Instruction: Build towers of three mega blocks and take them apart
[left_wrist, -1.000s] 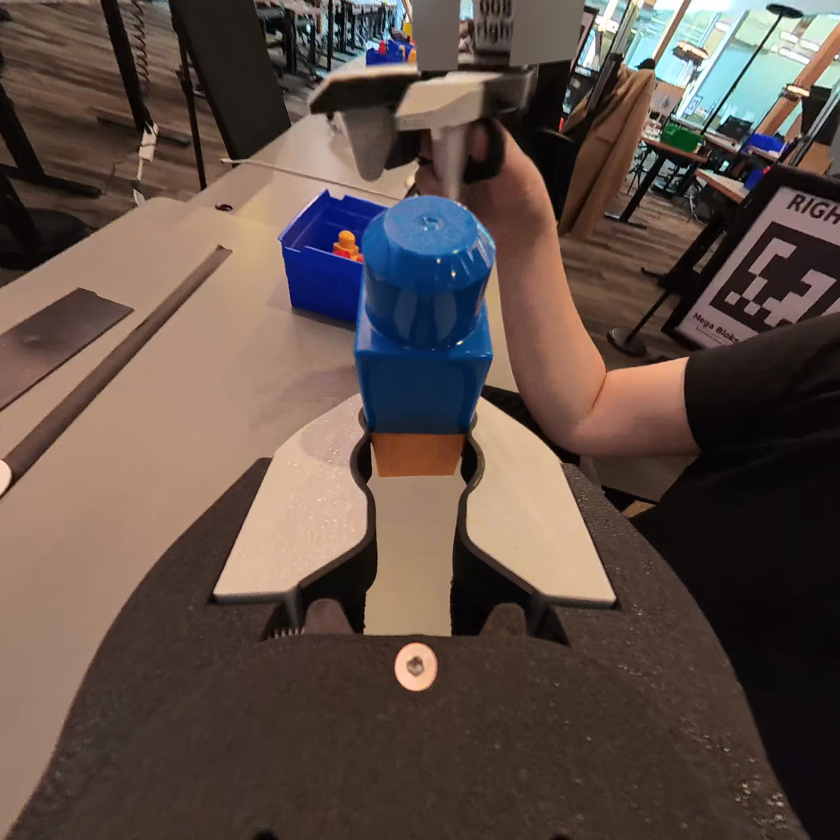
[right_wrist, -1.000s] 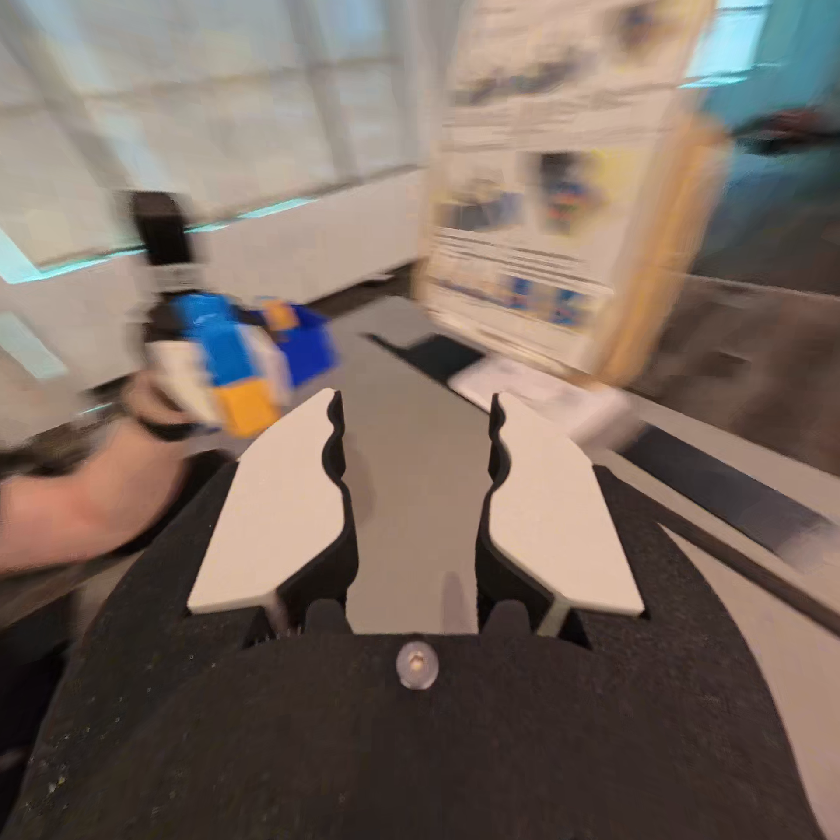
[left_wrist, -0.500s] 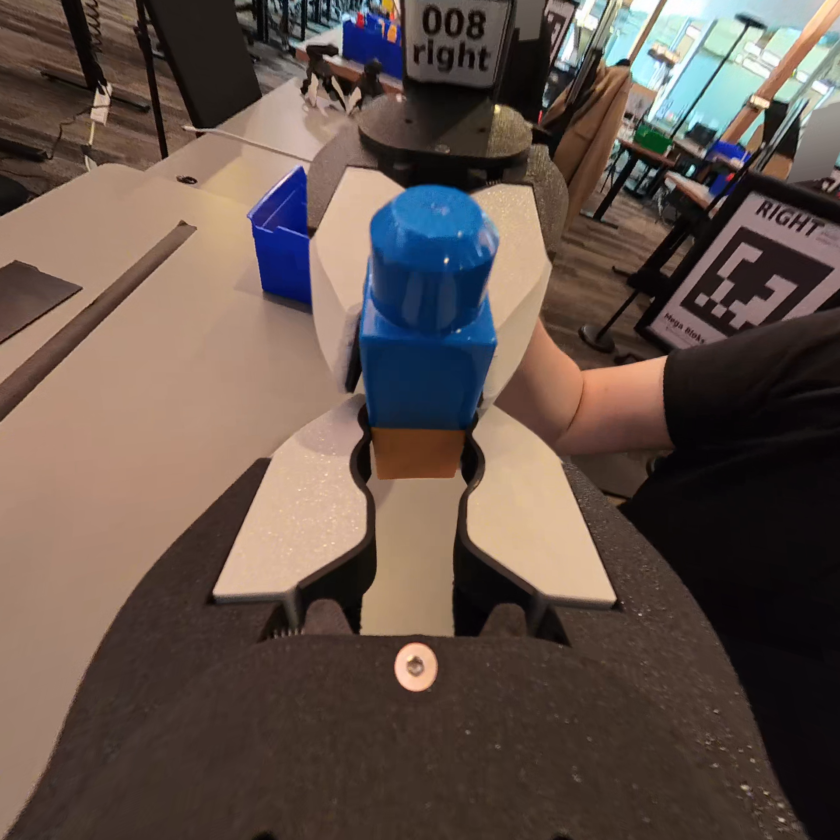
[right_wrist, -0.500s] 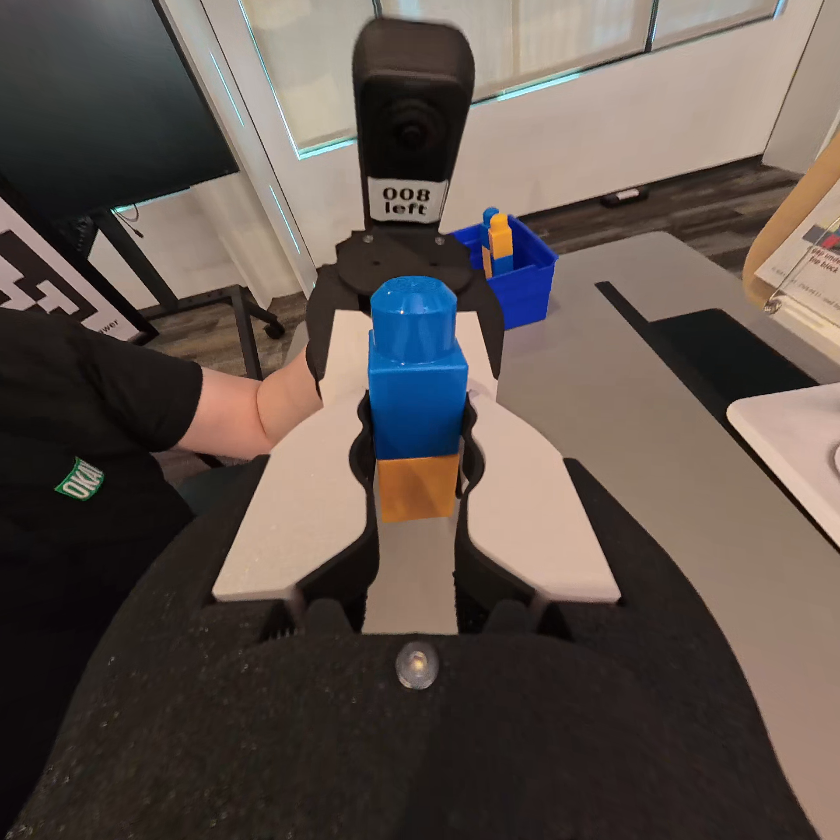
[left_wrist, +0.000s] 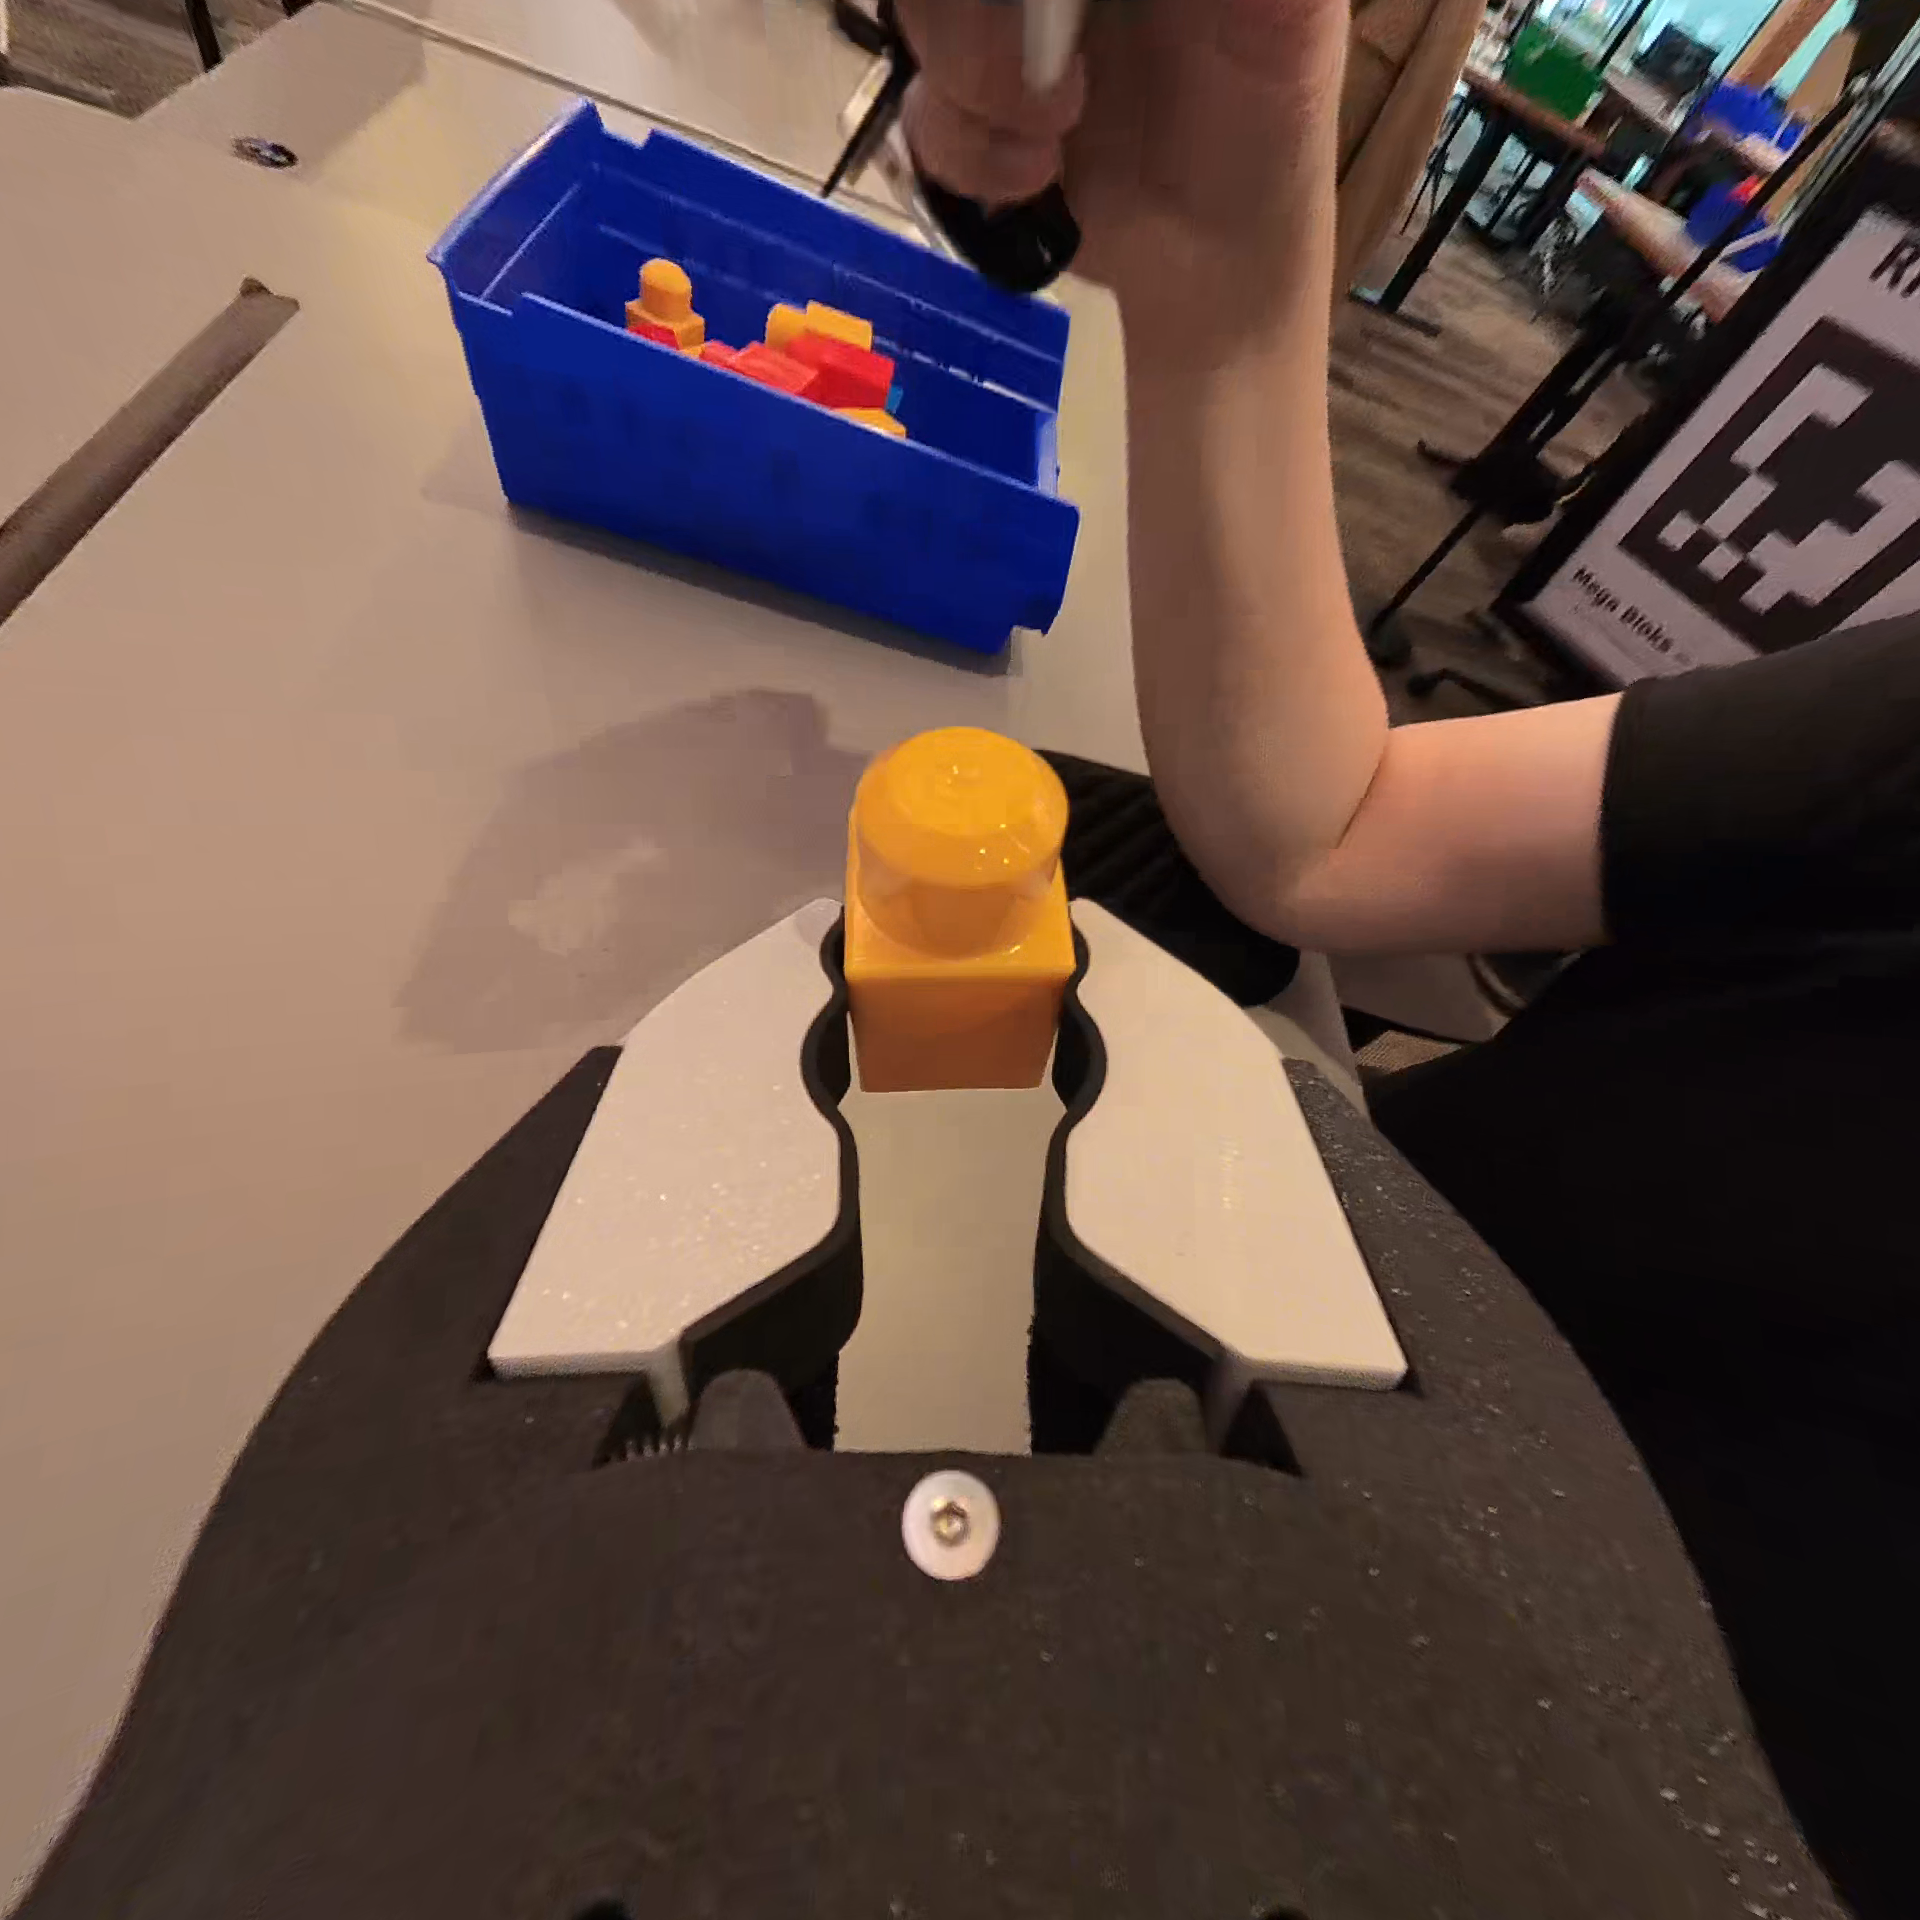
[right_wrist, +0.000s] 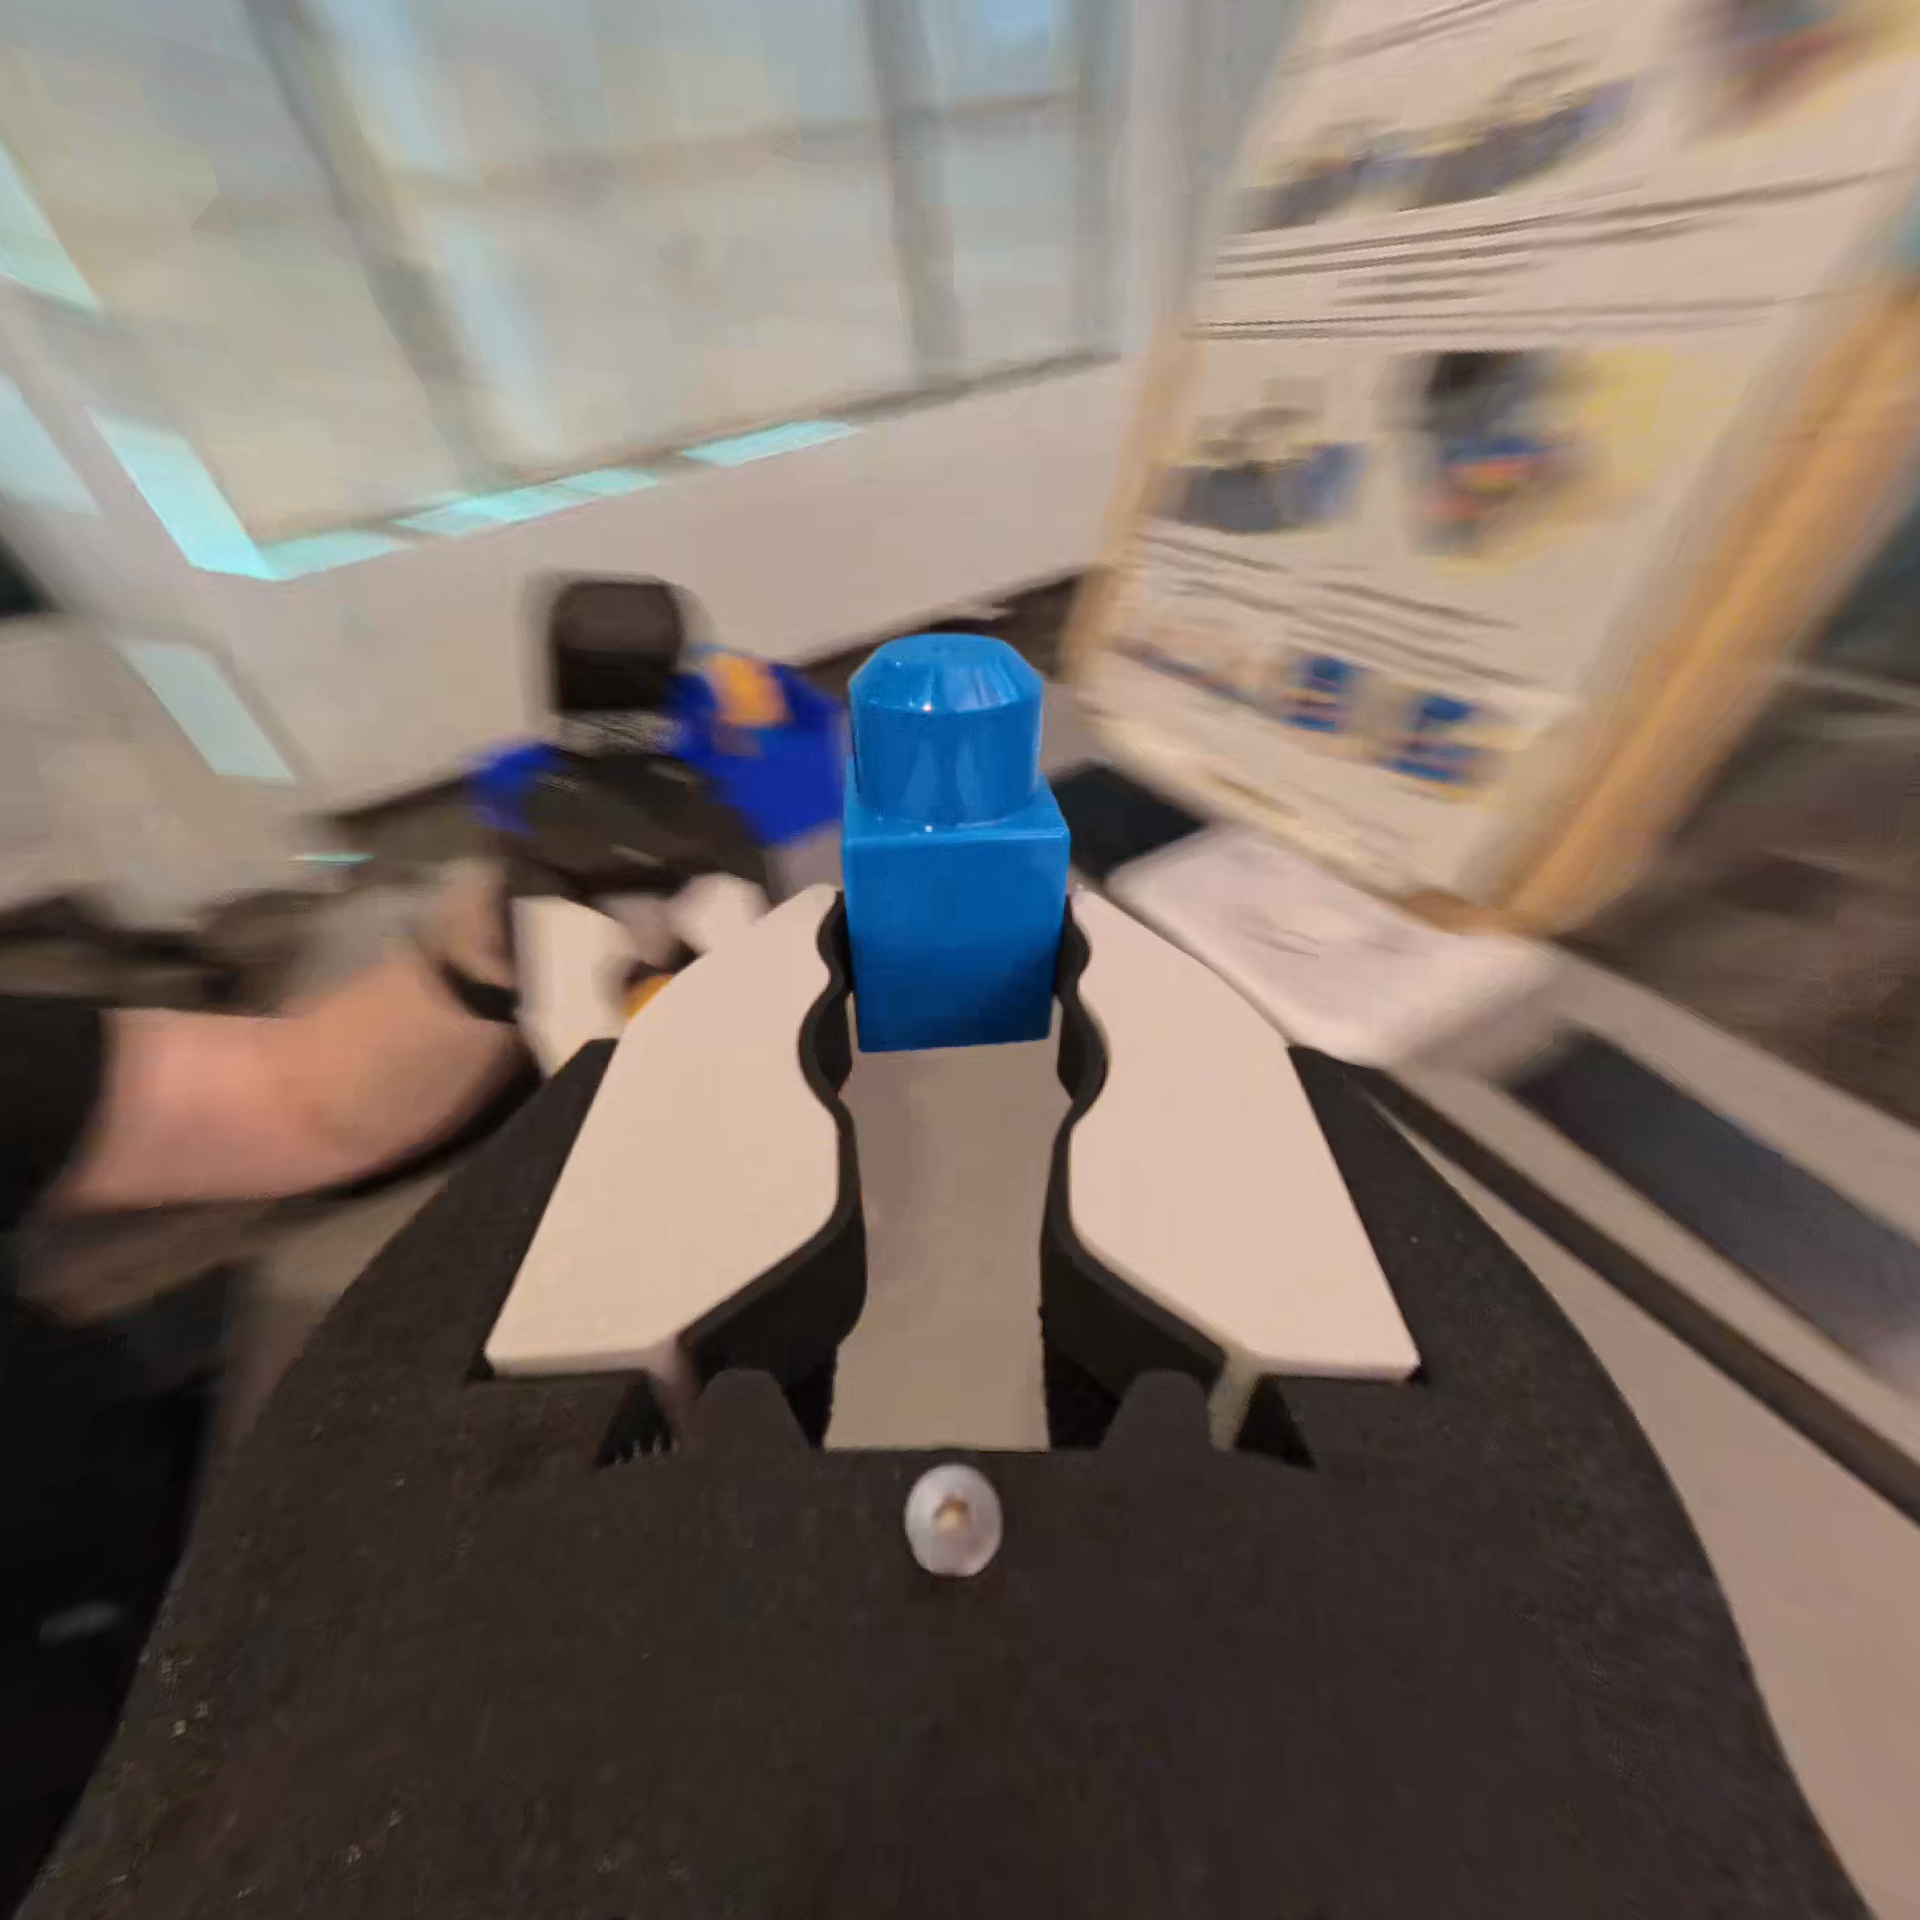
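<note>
My left gripper (left_wrist: 954, 992) is shut on an orange mega block (left_wrist: 956, 920) and holds it above the grey table (left_wrist: 260, 831), stud pointing away from me. My right gripper (right_wrist: 951, 971) is shut on a blue mega block (right_wrist: 951, 862), held up in the air. The two blocks are apart. A blue bin (left_wrist: 758, 457) on the table holds several red and orange blocks (left_wrist: 821, 358). The right wrist view is motion-blurred; the left gripper shows in it only as a dark smear at the left.
The person's right forearm (left_wrist: 1236, 520) rises beside the bin at the table's near edge. A marker board (left_wrist: 1787, 468) stands on the right. A blurred poster board (right_wrist: 1455, 468) and white paper (right_wrist: 1320, 945) lie past the right gripper. A dark strip (left_wrist: 135, 436) runs along the table.
The right gripper closed on the blue block and pulled it off the orange one. It then lifted away with the blue block. The left gripper kept the orange block.
</note>
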